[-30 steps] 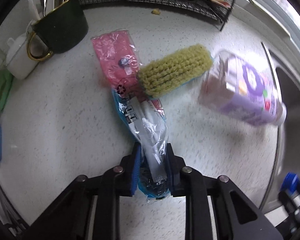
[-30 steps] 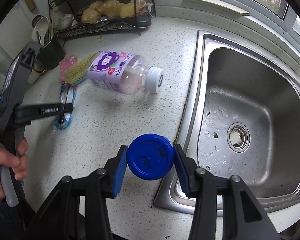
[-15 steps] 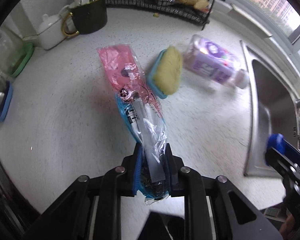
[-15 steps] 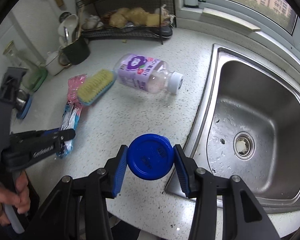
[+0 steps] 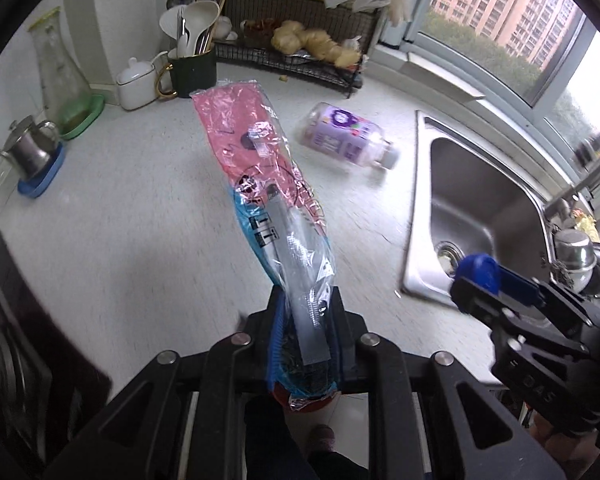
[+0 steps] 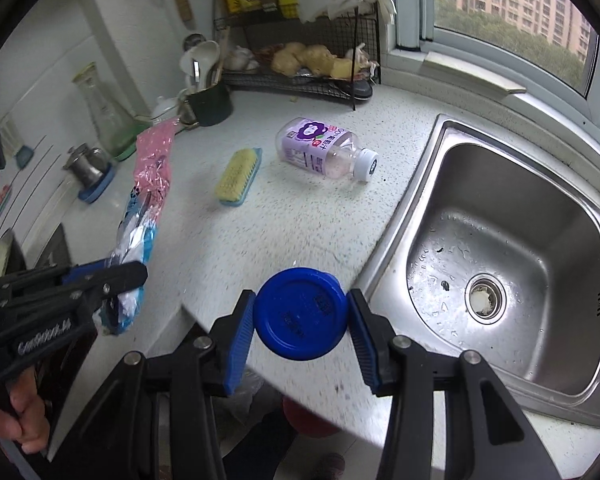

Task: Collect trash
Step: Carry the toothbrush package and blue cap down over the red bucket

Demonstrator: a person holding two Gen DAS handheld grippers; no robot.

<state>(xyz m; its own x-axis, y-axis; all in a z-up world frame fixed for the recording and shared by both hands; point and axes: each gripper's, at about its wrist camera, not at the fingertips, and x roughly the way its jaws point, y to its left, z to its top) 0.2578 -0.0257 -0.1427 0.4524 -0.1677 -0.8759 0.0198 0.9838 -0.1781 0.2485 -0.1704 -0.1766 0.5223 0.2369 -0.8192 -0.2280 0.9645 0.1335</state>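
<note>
Showing crinkly, glossy clear plastic on the wrapper (image 5: 268, 184); smooth matt plastic on the blue lid (image 6: 302, 313); speckled stone-like finish on the worktop (image 6: 300, 208); brushed, wet-looking metal in the sink (image 6: 500, 240); bristly fibres on the brush (image 6: 238, 176).

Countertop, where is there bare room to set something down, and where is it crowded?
Bare countertop lies between the scrub brush, the bottle and the sink rim, down to the front edge. More lies left of the brush, toward the metal pot. The back corner is crowded: dark mug, glass carafe, wire rack.
</note>
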